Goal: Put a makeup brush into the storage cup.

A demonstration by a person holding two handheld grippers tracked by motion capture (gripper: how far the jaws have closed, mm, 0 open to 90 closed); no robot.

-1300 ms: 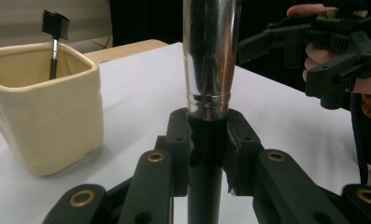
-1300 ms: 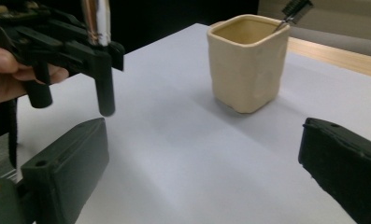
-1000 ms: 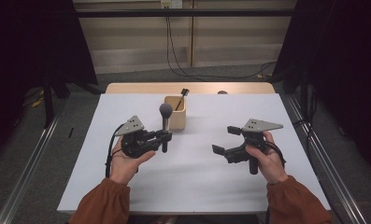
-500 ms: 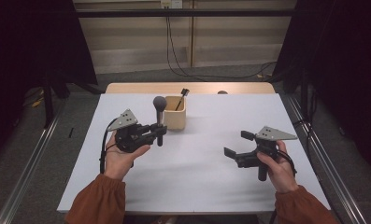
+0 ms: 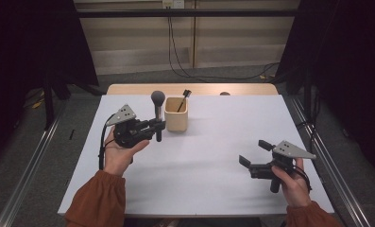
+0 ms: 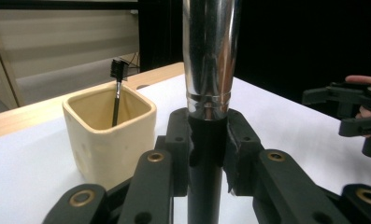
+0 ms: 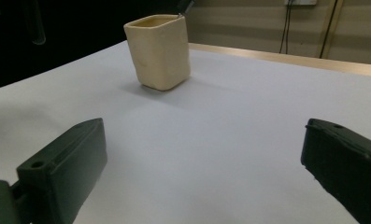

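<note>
A makeup brush stands upright, clamped at its black lower handle between the jaws of the left gripper. Its rounded grey bristle head points up, above a shiny silver ferrule that narrows toward the black handle. The brush hangs above the white tabletop, just beside the left wall of a cream, square-sided ceramic cup. The cup stands upright near the tabletop's far edge and holds a thin black-handled brush that leans against its rim, head up.

table, white top | on it: cream cup, rear-left
</note>
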